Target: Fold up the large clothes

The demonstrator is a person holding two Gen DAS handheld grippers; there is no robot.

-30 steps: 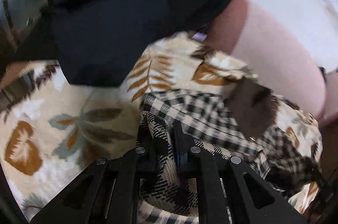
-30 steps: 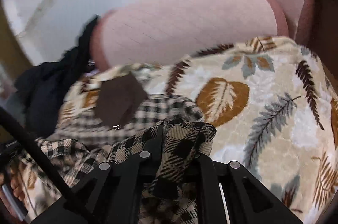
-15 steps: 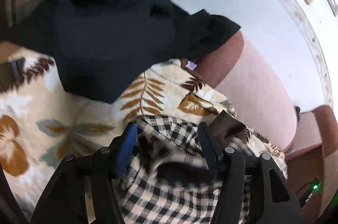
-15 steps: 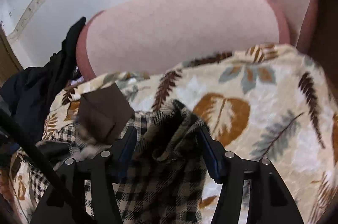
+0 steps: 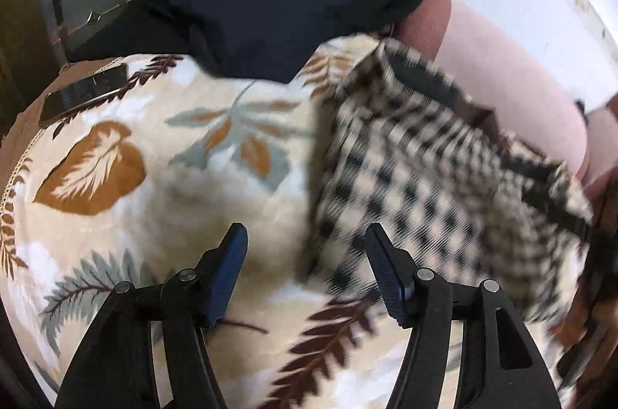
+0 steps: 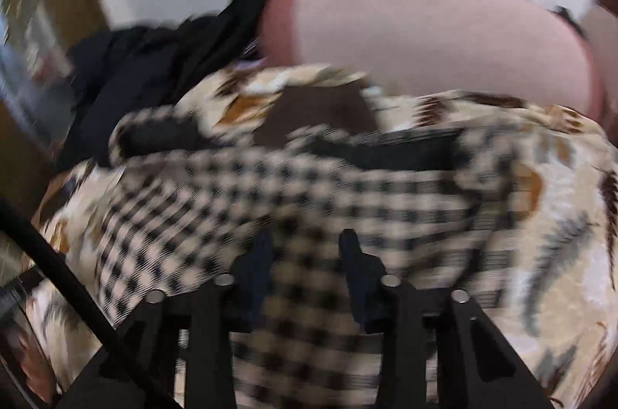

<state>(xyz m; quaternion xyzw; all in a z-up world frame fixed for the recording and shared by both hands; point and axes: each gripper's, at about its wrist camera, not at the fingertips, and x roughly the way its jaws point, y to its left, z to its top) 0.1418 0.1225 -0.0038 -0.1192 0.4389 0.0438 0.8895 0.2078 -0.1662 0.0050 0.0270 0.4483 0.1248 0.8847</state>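
A second ago both grippers were pinched on bunched edges of the checked garment; half a second ago their jaws had already spread, and now the cloth lies released on the leaf-print blanket (image 5: 162, 192). Taking the checked garment (image 5: 417, 177) as the landmark: well to its left, at the blanket's far edge, lies a dark flat phone-like object (image 5: 83, 92), and above-left of it sits a heap of dark navy clothing (image 5: 262, 11). The left gripper (image 5: 305, 262) has its jaws wide apart and holds nothing, hanging just beside the garment's lower left edge. Behind the garment rises the pink sofa back (image 6: 432, 34). In the right wrist view the garment (image 6: 293, 192) is motion-blurred and spread wider across the blanket (image 6: 560, 235), a brown patch (image 6: 316, 115) at its far side. The right gripper (image 6: 305, 254) has its jaws apart, over the near hem. Judging from this, the garment has been laid out, and folding proper is not yet begun.
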